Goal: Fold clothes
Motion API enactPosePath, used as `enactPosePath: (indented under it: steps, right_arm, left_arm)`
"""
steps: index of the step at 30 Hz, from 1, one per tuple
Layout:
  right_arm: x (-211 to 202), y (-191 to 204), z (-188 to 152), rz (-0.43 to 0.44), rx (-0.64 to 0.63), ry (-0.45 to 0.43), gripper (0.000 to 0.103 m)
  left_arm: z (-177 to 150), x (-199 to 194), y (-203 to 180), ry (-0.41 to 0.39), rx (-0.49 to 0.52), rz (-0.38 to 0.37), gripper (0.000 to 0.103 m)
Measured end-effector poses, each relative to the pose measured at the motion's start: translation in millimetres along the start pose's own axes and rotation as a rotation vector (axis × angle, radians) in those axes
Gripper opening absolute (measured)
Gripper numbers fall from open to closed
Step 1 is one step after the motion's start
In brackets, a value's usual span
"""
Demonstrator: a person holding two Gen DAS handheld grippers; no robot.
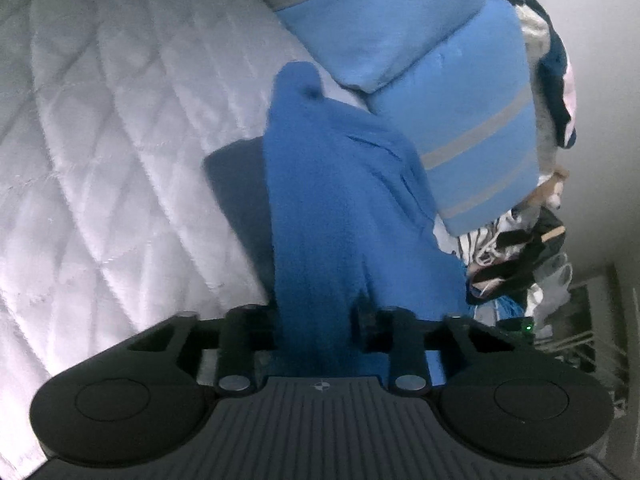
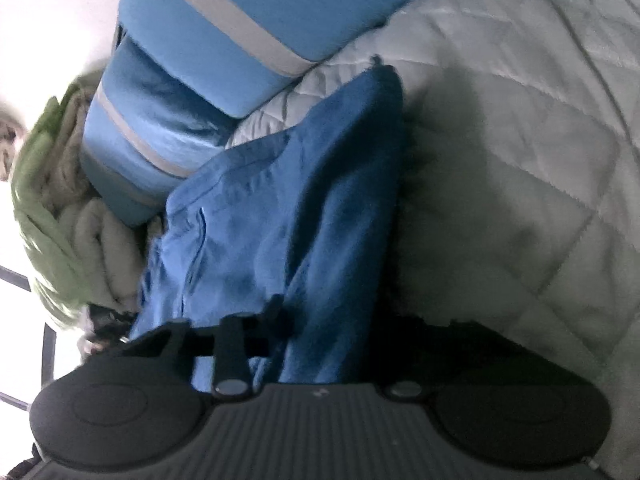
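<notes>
Garment: a blue cloth point(image 1: 320, 208) point(image 2: 288, 216), bunched and hanging in folds from both grippers, lifted above the bed point(image 1: 100, 140) point(image 2: 520, 160); its far tip points toward the pillows and its shadow falls on the quilt beside it.
Writing: none readable on the cloth, pillows or bed; the only mark is a small round emblem on each gripper's ribbed body, too small to make out.
Left gripper point(image 1: 314, 330): clamped on the cloth, a thick wad of fabric filling the gap between its fingers and running down behind the body.
Right gripper point(image 2: 316, 344): also clamped on the cloth; the fabric covers the gap, one finger shows at the cloth's edge and the other is lost in shadow.
Cloth to tools: it starts right at the fingers of each gripper and stretches away along the view, so both grips sit at one end of the bundle.
Pillows point(image 1: 400, 32) point(image 2: 192, 80): two light blue ones with grey stripes, stacked against each other at the head edge of the bed, just beyond the cloth's far tip.
Bed: white quilted cover with diamond stitching, bare of other things on the side away from the pillows.
Pile point(image 1: 516, 256): mixed dark and striped clothes past the pillows at the bed's edge.
Blanket point(image 2: 44, 200): green and beige folds near the pillows, blurred.
</notes>
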State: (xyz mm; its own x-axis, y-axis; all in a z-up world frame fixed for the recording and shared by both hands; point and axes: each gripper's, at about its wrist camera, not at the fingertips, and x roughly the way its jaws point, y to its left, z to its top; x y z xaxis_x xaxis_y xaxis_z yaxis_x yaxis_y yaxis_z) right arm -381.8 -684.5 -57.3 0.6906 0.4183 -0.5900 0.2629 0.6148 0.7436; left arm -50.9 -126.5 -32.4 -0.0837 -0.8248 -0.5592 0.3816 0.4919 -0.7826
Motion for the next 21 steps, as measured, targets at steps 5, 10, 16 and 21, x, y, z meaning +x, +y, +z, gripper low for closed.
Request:
enactPosePath:
  steps: [5, 10, 16, 21]
  right_arm:
    - [-6, 25, -3, -0.061, -0.067, -0.029, 0.026]
    - [-14, 49, -6, -0.111, -0.128, -0.064, 0.024]
    - [-36, 85, -14, -0.116, -0.173, -0.151, 0.022]
    - [-54, 120, -19, -0.114, -0.227, -0.201, 0.021]
  left_arm:
    - [-2, -6, -21, -0.012, 0.06, 0.054, 0.022]
    - [-7, -18, -47, -0.035, 0.118, 0.079, 0.02]
    - [-10, -38, -89, -0.06, 0.199, 0.086, 0.019]
    - [-12, -58, -124, -0.099, 0.255, 0.106, 0.019]
